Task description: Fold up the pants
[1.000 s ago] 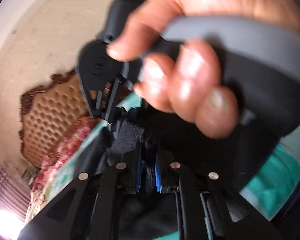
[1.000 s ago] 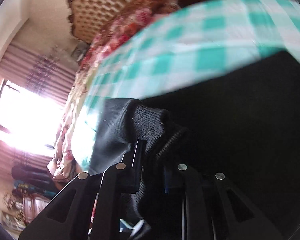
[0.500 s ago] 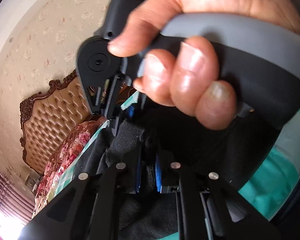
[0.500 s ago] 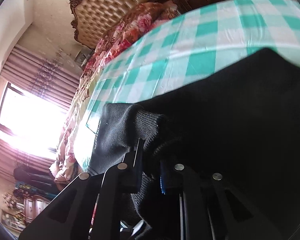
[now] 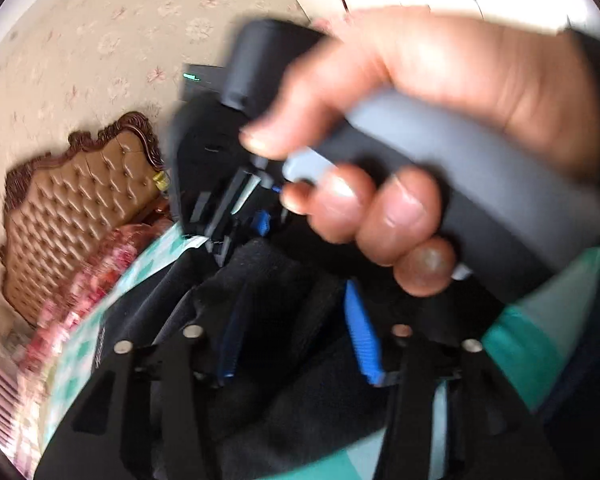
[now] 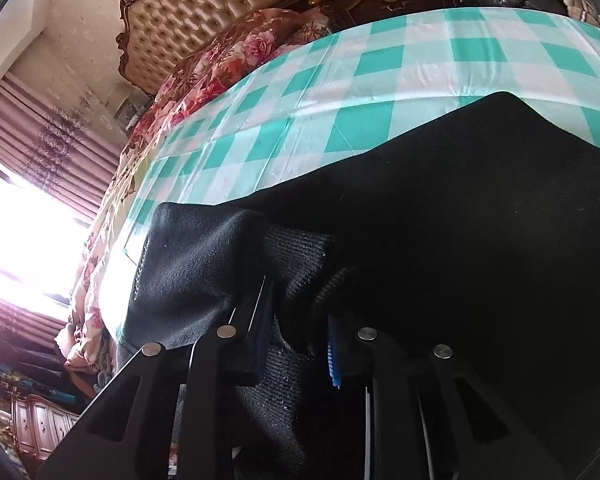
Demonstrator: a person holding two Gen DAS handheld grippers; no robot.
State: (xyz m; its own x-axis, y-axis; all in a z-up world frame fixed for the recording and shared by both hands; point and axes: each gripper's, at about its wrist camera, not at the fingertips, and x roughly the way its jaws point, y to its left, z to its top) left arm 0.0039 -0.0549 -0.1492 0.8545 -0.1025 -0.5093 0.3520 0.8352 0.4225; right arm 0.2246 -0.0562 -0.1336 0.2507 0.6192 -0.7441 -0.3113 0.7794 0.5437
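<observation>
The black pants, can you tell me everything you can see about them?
The black pants are dark, soft knit cloth with a ribbed band at one edge. They lie spread over the green-and-white checked tablecloth, with one end bunched up. The right gripper has the ribbed part between its fingers, which are a little apart. The left gripper is wide open with cloth lying loose between its blue pads. That view is blurry, so finer detail there is unclear.
</observation>
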